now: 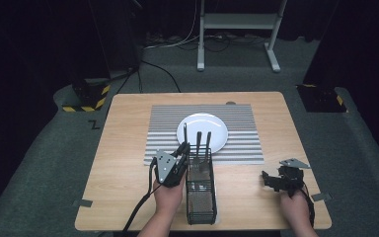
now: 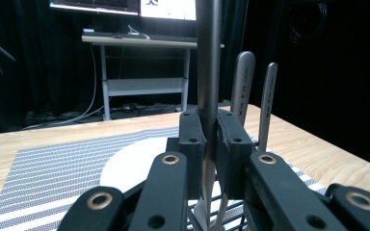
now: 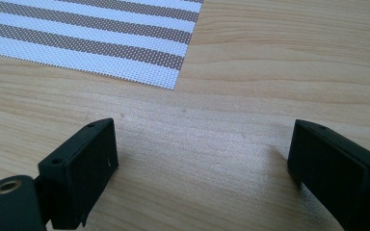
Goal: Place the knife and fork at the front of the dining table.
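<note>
My left gripper (image 1: 182, 151) (image 2: 209, 140) is shut on the dark handle of an upright utensil (image 1: 185, 131) (image 2: 208, 57). It stands at the far left corner of a black wire cutlery basket (image 1: 201, 197). Two more utensil handles (image 1: 198, 140) (image 2: 242, 82) rise from the basket just right of it. A white plate (image 1: 216, 123) (image 2: 130, 163) lies beyond on a striped placemat (image 1: 239, 116) (image 2: 53, 168). My right gripper (image 1: 267, 179) (image 3: 202, 159) hovers low over bare wood at the table's right front, jaws wide open with nothing between them.
The wooden table (image 1: 123, 148) has its front edge close to both hands. A corner of the placemat (image 3: 101, 38) lies ahead of the right jaws. Beyond the table are a white-framed stand (image 1: 237, 22) and cables on the grey floor.
</note>
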The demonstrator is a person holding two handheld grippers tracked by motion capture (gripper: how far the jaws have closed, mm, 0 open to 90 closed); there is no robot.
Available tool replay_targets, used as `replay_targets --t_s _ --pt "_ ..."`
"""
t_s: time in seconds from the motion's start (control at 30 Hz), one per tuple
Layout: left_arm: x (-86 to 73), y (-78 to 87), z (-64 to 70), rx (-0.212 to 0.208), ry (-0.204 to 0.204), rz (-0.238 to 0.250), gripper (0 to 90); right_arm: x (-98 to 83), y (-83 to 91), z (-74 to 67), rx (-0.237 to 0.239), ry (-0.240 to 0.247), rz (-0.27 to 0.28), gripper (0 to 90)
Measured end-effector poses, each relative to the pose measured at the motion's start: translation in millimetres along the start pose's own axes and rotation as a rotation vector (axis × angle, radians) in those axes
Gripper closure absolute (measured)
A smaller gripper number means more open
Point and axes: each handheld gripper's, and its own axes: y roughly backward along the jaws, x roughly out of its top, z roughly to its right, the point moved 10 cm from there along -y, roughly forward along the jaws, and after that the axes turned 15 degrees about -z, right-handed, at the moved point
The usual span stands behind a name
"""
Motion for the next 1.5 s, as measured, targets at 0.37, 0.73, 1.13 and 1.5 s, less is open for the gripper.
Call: replay_targets --t_s 0.37,0.73,1.13,1.5 --pt "8.7 6.0 2.2 -0.009 -0.005 0.037 82.2 0.0 0.0 0.0 0.000 0.000 0.000 9.7" --pt "24.9 17.4 11.4 -0.019 -0.044 0.086 82.2 0.0 0.0 0.0 0.000 0.000 0.000 9.7" --pt "53.0 38.9 21.1 -0.055 -0.067 0.171 82.3 -0.2 0.1 0.0 0.000 0.000 0.000 9.8" --pt "87.9 63.7 32.4 -0.092 -0.101 0.265 82.4 -0.4 0.3 -0.2 0.002 -0.001 0.001 9.8"
